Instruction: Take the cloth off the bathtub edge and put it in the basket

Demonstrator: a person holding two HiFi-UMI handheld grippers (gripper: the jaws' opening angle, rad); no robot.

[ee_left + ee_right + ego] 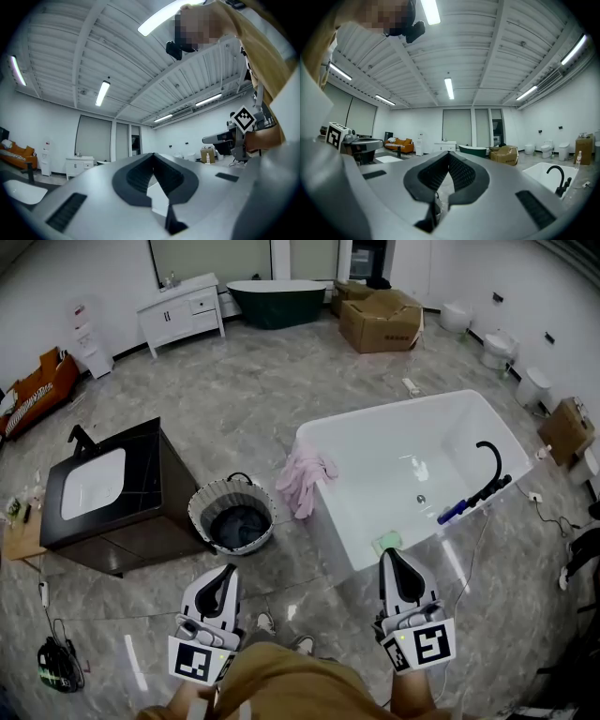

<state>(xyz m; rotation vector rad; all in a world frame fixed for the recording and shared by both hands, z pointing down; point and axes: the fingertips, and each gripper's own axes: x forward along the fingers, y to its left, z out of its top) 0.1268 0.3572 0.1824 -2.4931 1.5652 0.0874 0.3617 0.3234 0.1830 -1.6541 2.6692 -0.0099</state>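
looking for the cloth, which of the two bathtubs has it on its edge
The white bathtub close in front: a pink cloth hangs over its left end, near the basket. The dark green tub by the far wall has none.

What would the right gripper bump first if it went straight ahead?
Nothing near, it seems: the right gripper points level, the white tub low to its right. Far off stands a green tub; depth unclear.

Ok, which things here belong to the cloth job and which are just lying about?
Job: pink cloth, draped on the white bathtub rim; basket; left hand-held gripper and right hand-held gripper, both shut, empty.
Lying about: dark vanity, cardboard boxes, green tub, white cabinet, orange sofa.
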